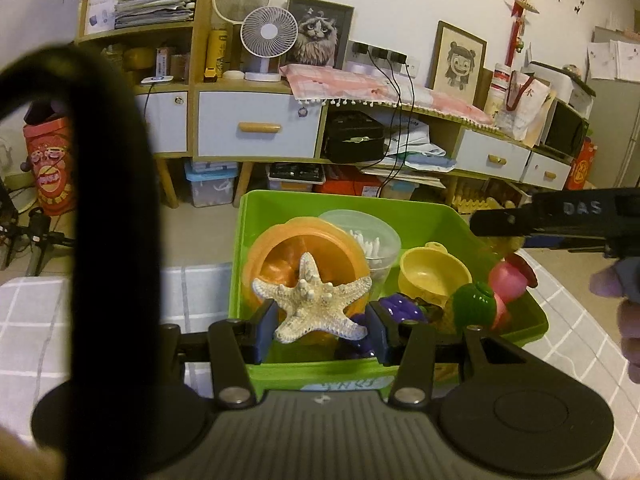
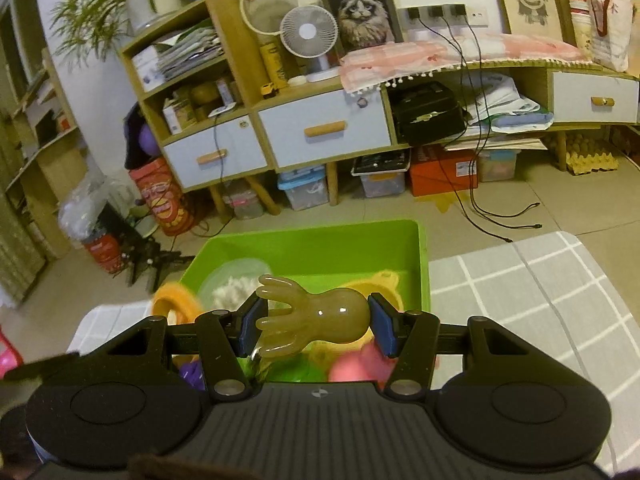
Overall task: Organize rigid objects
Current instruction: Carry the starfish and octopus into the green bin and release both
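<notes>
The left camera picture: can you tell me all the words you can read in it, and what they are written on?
"DAS": on the black bar of the other gripper at the right edge.
White label on the green bin front: hidden behind the fingers, unreadable.
Red snack drum at the left: print too blurred to read.
Yellow box by the white fan: letters too small to read.

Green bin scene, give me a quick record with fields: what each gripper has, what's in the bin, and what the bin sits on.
left gripper: shut on the white starfish, over the bin
right gripper: shut on the amber octopus toy, over the bin
green bin: holds an orange lid, a clear tub of cotton swabs, a yellow toy cup, purple, green and pink toys
surface: grey checked cloth
</notes>
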Demonstrator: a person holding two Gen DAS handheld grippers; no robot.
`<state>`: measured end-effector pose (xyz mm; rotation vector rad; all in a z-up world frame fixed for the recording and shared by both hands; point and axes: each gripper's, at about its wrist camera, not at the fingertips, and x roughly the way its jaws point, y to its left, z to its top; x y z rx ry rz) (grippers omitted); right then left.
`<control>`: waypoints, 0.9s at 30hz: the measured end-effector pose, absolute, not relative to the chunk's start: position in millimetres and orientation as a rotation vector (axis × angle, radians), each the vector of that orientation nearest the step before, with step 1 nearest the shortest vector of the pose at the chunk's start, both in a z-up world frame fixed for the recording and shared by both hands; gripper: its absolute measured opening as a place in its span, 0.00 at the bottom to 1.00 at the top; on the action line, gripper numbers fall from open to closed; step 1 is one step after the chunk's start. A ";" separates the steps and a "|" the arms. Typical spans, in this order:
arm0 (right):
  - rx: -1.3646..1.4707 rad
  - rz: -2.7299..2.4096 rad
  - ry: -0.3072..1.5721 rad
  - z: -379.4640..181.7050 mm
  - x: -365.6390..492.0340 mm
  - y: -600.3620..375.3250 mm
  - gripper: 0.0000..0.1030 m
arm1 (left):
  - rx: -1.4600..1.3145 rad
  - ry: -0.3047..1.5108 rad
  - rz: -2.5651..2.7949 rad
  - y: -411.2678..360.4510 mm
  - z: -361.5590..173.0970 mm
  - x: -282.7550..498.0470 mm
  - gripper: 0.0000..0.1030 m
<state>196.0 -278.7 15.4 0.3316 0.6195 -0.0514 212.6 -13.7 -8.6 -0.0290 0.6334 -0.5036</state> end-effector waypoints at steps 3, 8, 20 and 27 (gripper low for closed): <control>0.323 -0.072 0.621 11.0 205.2 -279.7 0.57 | -0.032 0.632 -0.508 -13.8 -10.0 215.6 0.25; 0.312 -0.085 0.610 6.3 212.5 -279.9 0.68 | -0.028 0.602 -0.525 -12.7 -13.0 218.0 0.37; 0.309 -0.099 0.590 15.7 202.1 -277.7 0.88 | 0.010 0.601 -0.567 -23.4 -6.8 205.7 0.74; 0.300 -0.091 0.588 26.7 184.2 -272.6 0.88 | 0.020 0.595 -0.558 -18.2 4.2 193.5 0.74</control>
